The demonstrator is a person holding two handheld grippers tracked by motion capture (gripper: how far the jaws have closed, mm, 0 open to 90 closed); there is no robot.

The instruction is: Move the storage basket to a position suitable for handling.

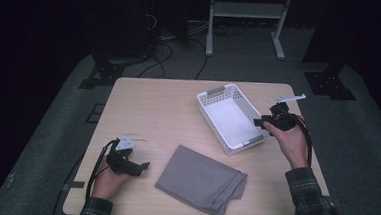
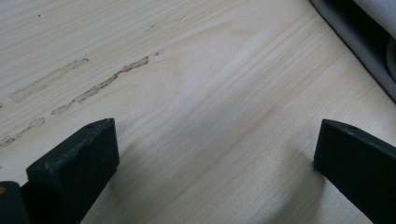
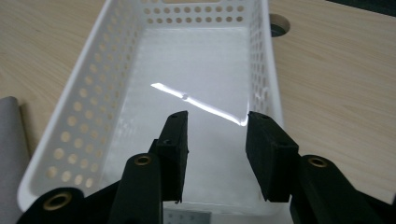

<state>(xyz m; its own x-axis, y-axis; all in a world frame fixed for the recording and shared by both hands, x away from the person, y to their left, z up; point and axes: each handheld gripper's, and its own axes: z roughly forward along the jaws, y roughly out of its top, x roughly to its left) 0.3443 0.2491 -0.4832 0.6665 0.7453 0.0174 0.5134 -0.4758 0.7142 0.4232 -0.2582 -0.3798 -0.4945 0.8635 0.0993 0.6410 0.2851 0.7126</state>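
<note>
Left hand-held gripper (image 1: 144, 167) low, jaws wide; right hand-held gripper (image 1: 255, 122) raised, jaws parted

Lit table, dark room

The table (image 1: 178, 112) is evenly lit from above, its surroundings near black; a glare streak crosses the basket (image 3: 196, 70) floor, and near jaws look soft.

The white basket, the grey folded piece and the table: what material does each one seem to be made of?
The white basket looks like moulded plastic: glossy, thin walls with rows of round holes. The grey folded piece seems to be soft matt fabric, probably knit, with limp edges and a seam. The table looks like pale wood or wood-pattern laminate, showing grain lines; I cannot tell which.
</note>
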